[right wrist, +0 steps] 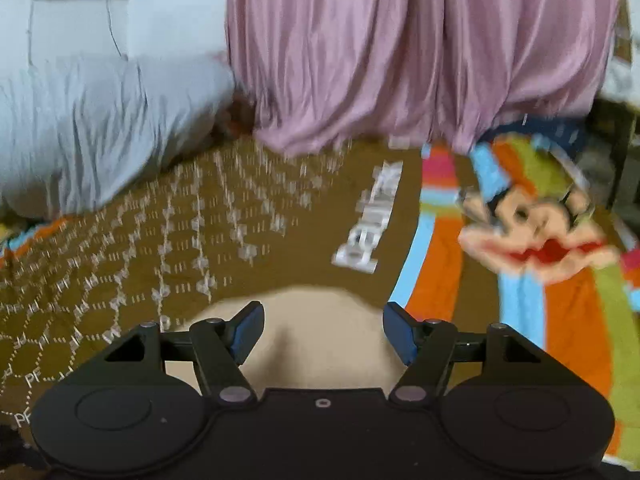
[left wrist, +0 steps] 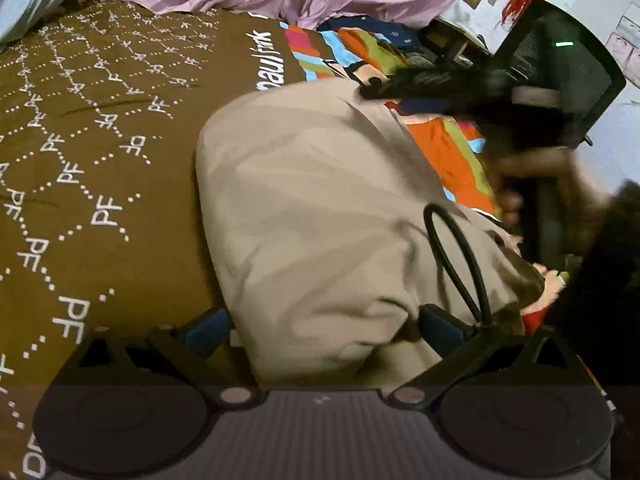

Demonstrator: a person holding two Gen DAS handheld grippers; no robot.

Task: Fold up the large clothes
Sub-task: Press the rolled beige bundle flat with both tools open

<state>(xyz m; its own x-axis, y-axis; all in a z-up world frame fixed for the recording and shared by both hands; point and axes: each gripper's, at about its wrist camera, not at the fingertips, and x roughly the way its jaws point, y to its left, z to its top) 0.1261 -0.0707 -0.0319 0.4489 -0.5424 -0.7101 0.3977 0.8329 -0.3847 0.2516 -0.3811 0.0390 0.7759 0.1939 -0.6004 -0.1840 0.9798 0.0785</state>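
Note:
A beige garment (left wrist: 320, 208) lies in a folded heap on the brown patterned bedspread (left wrist: 100, 128). My left gripper (left wrist: 324, 332) hovers low over the garment's near end. It is open wide, its blue pads (left wrist: 208, 332) stand on either side of the cloth, and I see no squeeze on it. A black cable loop (left wrist: 456, 256) rests on the garment. My right gripper (left wrist: 384, 86) shows as a dark blur above the far end, held by a hand (left wrist: 512, 188). In its own view the right gripper (right wrist: 324, 334) is open and empty above the beige garment (right wrist: 320, 344).
A pink curtain (right wrist: 400, 48) hangs behind the bed. A pale grey pillow (right wrist: 88, 128) lies at the back left. The bedspread's colourful cartoon panel (right wrist: 532, 232) is on the right. Beyond the bed edge stands a black mesh chair (left wrist: 560, 60).

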